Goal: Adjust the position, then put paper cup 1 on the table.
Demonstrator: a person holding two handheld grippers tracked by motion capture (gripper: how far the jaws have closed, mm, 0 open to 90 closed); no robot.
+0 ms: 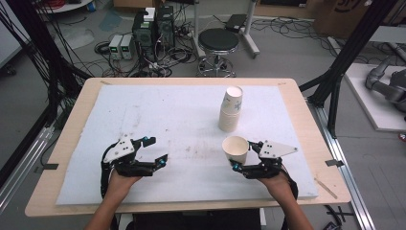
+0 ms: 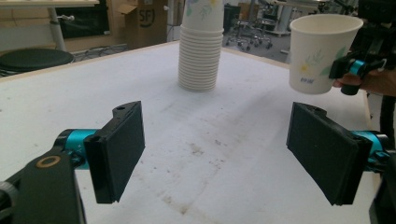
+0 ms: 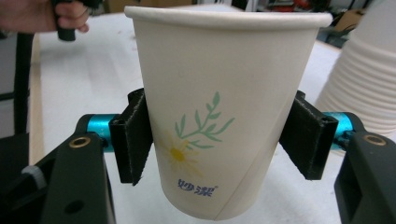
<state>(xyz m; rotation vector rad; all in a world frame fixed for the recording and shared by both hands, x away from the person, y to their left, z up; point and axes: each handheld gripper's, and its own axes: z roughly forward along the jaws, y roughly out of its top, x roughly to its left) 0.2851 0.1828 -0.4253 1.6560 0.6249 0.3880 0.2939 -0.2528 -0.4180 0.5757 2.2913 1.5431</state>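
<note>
**Right tool grips a single paper cup, left tool gapes empty**

Right tool (image 1: pixel 242 156) sits at the lower right of the high view, its pads pressed on both sides of an upright paper cup (image 1: pixel 235 149) held off the counter (image 1: pixel 143 115). Just above it in the frame stands the cup stack (image 1: pixel 230 109). At lower left, the left tool (image 1: pixel 154 151) has its jaws spread wide with nothing between them.

One loose paper cup (image 1: pixel 235 149), one stack of cups (image 1: pixel 230 109), two grippers, one stool (image 1: pixel 218 42), one table (image 1: pixel 67 143).
</note>
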